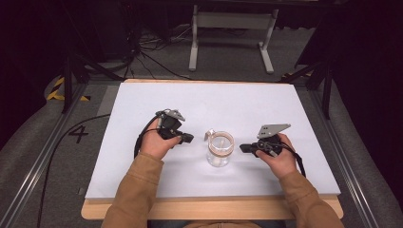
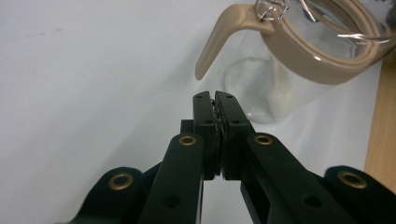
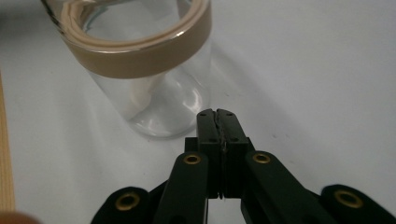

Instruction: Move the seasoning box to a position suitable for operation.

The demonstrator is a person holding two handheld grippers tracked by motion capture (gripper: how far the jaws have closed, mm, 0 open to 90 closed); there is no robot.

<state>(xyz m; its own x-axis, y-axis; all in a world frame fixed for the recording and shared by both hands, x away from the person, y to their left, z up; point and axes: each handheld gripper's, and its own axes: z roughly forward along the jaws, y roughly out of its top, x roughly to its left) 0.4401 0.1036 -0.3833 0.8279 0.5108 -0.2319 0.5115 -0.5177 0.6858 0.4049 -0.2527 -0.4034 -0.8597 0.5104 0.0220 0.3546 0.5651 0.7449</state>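
From the high view I see a clear glass jar [image 1: 220,149] standing upright near the front middle of the white counter [image 1: 142,104], with a tan band around its mouth and a small tab or clasp sticking out at the far left of the rim. My left tool [image 1: 186,138] sits just beside it on one side and my right tool [image 1: 244,148] just beside it on the other, neither touching the glass.

In the left gripper view, the left tool [image 2: 215,99] has its jaws pressed together with nothing between them. The jar [image 2: 289,70] rises ahead, its tan collar ending in a curved lever [image 2: 215,44] joined to a wire bail. I judge the glass stiff, slick and breakable, moderately heavy for its size.

In the right gripper view, the right tool [image 3: 218,116] is likewise clenched and empty, pointing at the jar's [image 3: 154,93] lower wall. Something pale lies inside; I cannot tell what. I would grip at the tan band, which looks less slippery than bare glass, or work the lever, steadying the body from the other side.
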